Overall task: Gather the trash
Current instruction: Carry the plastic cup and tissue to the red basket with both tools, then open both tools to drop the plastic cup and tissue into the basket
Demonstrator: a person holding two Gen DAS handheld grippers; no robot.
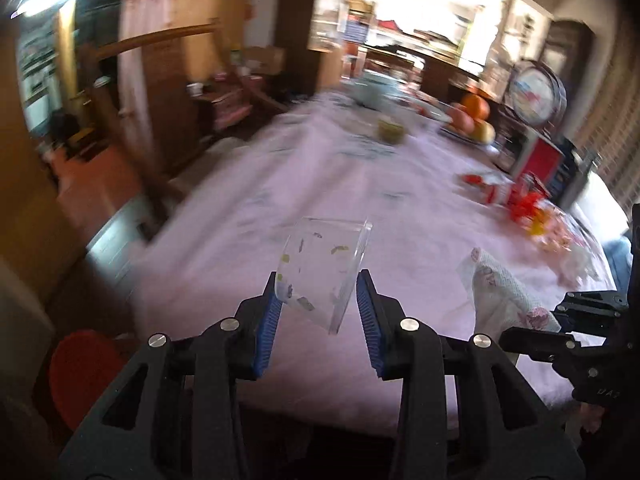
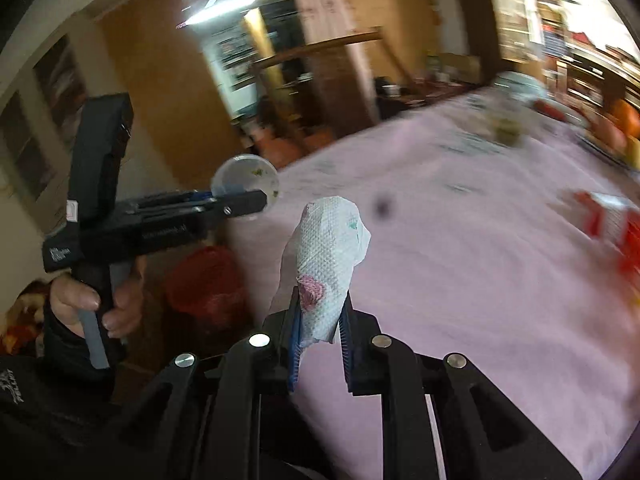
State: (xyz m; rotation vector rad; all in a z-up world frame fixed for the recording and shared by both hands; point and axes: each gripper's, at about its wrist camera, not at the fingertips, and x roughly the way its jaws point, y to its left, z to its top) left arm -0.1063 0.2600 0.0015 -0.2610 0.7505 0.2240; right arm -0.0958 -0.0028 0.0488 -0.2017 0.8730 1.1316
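Observation:
My left gripper (image 1: pixel 319 282) is shut on a clear round plastic dish (image 1: pixel 320 264) speckled with small food scraps, held tilted above the pink tablecloth (image 1: pixel 280 184). The right wrist view shows that dish (image 2: pixel 245 178) at the tip of the left gripper (image 2: pixel 256 200), near the table's left edge, with a hand on the handle. My right gripper (image 2: pixel 322 300) is shut on a crumpled white paper napkin (image 2: pixel 328 248) with pink and green print, which sticks up beyond the pads. The same napkin (image 1: pixel 500 292) appears at the right of the left wrist view.
A red bag or bin (image 2: pixel 208 284) sits low beside the table's edge, also visible as a red shape (image 1: pixel 80 364). Red wrappers (image 1: pixel 520 200), oranges (image 1: pixel 474 114), a small greenish cup (image 1: pixel 390 130) and a pale bowl (image 1: pixel 372 88) lie farther along the table.

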